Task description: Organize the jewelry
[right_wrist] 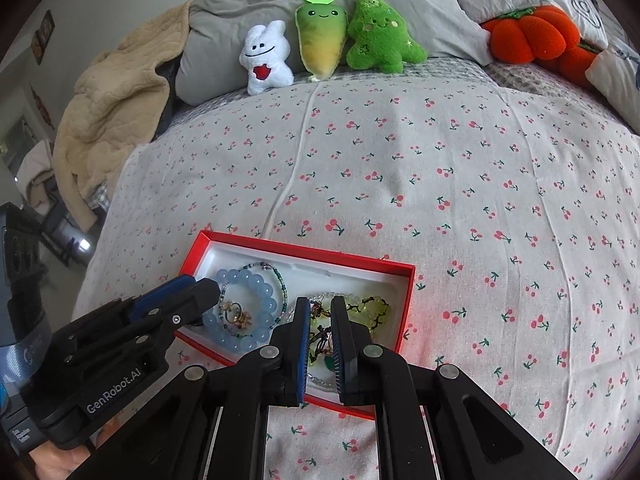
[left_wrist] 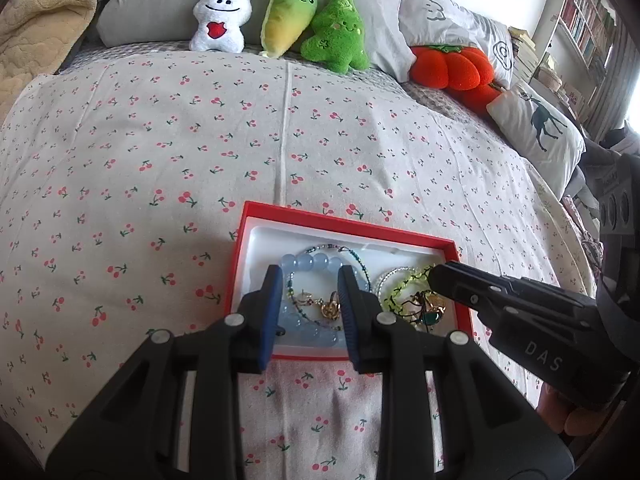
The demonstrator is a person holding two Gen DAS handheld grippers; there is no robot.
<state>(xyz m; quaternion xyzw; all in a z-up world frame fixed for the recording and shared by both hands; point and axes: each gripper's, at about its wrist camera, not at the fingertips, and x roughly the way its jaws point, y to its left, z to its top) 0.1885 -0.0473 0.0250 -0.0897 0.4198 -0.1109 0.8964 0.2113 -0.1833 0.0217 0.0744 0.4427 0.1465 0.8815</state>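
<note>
**Jewelry box on bed, two hand-held grippers over it**

Left hand-held gripper: jaws partly apart, nothing pinched between the blue pads. It hangs above the left half of the box, over the blue bead bracelet.

Right hand-held gripper: jaws nearly closed, a narrow gap between the pads. Dark and green jewelry shows in that gap; whether the pads grip any of it cannot be told. In the left wrist view this gripper enters from the right, tip at the right half of the box.

Red box: shallow, white lining, lying flat on the bed just in front of both grippers.
- Left half: blue bead bracelet, a thin string of small beads looped around it, gold pieces inside the ring.
- Right half: yellow-green bracelet, a clear-bead bracelet beside it, a tangle of dark and gold pieces with a green stone.

Bedsheet: pale, cherry print, under the box.

Far edge of bed, left to right: white plush, yellow-green plush, green plush, all leaning on a grey pillow; orange pumpkin cushion; white deer-print pillow. Beige blanket at the far left corner.
</note>
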